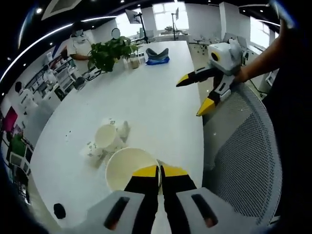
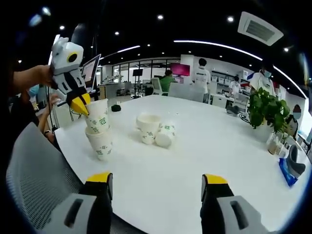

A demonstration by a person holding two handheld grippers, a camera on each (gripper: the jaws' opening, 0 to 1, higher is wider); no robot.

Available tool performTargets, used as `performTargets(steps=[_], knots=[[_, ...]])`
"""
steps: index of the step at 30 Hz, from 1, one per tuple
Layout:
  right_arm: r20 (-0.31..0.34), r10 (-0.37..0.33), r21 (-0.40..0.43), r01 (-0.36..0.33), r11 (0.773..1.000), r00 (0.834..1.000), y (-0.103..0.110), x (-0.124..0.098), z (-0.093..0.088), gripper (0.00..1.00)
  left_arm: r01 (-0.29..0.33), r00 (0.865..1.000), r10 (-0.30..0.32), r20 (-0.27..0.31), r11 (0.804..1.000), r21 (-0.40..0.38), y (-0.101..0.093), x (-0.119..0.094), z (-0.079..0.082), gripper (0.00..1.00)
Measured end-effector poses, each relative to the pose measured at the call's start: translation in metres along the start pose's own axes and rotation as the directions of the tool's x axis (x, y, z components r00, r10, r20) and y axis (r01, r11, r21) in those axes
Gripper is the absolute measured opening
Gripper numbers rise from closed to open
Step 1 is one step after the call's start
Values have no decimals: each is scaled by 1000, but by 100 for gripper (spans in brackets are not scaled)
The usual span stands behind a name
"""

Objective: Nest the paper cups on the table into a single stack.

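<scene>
Near the table's edge, closest to the mesh chair, stands the stack of paper cups [image 2: 99, 131], two or three nested, the top one tilted and not fully seated. The left gripper [image 2: 80, 106] has its yellow-tipped jaws nearly closed on the rim of that top cup; in the left gripper view the same jaws pinch the near rim of the top cup [image 1: 130, 168], which looks empty inside.

The step in hand appears to be seating this cup. To do it well, I would square the cup upright over the one beneath, press straight down until the rims sit even, and only then let go, since a crooked cup may tip the stack toward the table edge.

Farther in from the stack, toward the table's middle, lies a loose cluster of cups [image 2: 156, 129]: one upright with an open, seemingly empty mouth, others on their sides touching it. These remain to be gathered.

The right gripper [image 2: 156, 183] hangs well apart from the stack, above the white table [image 2: 209, 146], jaws spread wide and holding nothing. Beyond the cluster, a potted plant [image 2: 265, 109] stands near the far edge.
</scene>
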State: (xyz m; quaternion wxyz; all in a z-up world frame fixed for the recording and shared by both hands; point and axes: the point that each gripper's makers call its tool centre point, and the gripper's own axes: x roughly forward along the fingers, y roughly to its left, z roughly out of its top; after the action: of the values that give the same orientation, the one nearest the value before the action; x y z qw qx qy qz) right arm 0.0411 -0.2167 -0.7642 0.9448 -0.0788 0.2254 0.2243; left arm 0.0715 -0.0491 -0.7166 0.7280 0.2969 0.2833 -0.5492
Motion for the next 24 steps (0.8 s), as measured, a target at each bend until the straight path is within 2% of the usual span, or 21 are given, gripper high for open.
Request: performTargets(steps=[12,19,24], knots=[[0,-6,-2,6,1000,1000,-1,0,0,74,44,998,-44,-37,999,-18,-9,18,-15,0],[-1,-9,-2,9,1000,1000,-2,0,-1,74,88,995,-90,-31,995,-47,-15,33,-24,0],[-2,-11,-1,11,1000,1000,-3,0,-1,74,108,993,-110,-39,993,-45,-22,34,-25,0]])
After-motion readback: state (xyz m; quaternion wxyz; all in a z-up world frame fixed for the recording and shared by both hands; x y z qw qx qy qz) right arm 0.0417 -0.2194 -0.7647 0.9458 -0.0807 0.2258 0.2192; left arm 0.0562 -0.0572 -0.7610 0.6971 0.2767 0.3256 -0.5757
